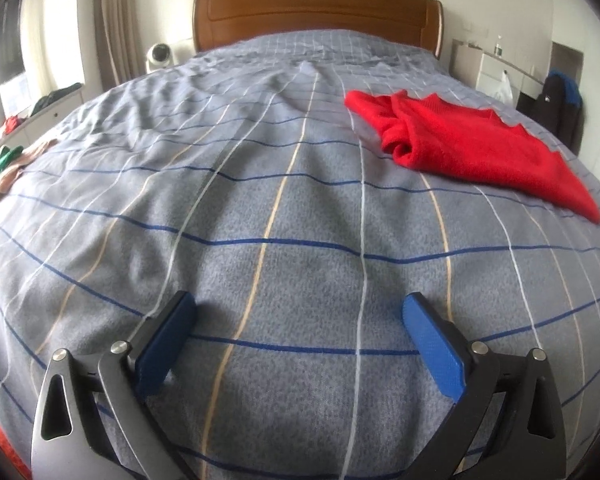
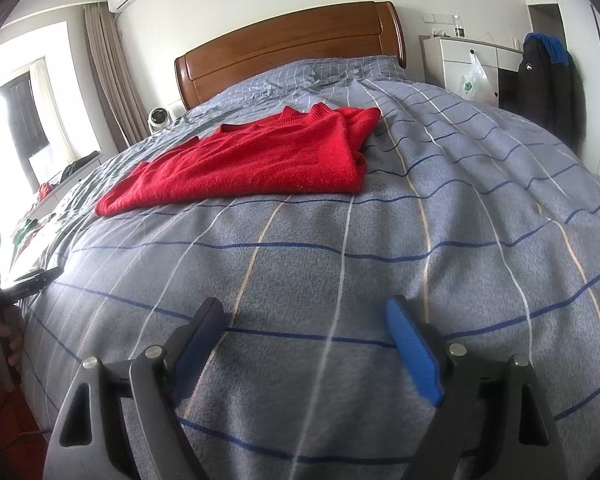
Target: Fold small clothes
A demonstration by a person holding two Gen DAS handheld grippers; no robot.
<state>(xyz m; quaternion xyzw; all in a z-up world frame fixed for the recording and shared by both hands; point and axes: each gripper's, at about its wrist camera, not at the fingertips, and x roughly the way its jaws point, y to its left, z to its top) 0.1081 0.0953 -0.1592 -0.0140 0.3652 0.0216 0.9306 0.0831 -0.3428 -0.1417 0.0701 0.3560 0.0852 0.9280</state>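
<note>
left gripper wide apart, empty | right gripper apart, empty | red sweater folded | risk: a clumsy grab could undo the fold

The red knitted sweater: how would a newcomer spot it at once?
Start at the wooden headboard and come down the grey checked bedspread. The red knitted sweater lies partly folded there, the only bright red thing on it, apart from both open grippers.

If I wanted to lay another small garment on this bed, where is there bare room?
The widest bare stretch of the grey checked bedspread lies between the open left gripper, the red knitted sweater and the wooden headboard. The strip before the open right gripper is free too. Green and tan clothes crowd the far edge.
</note>
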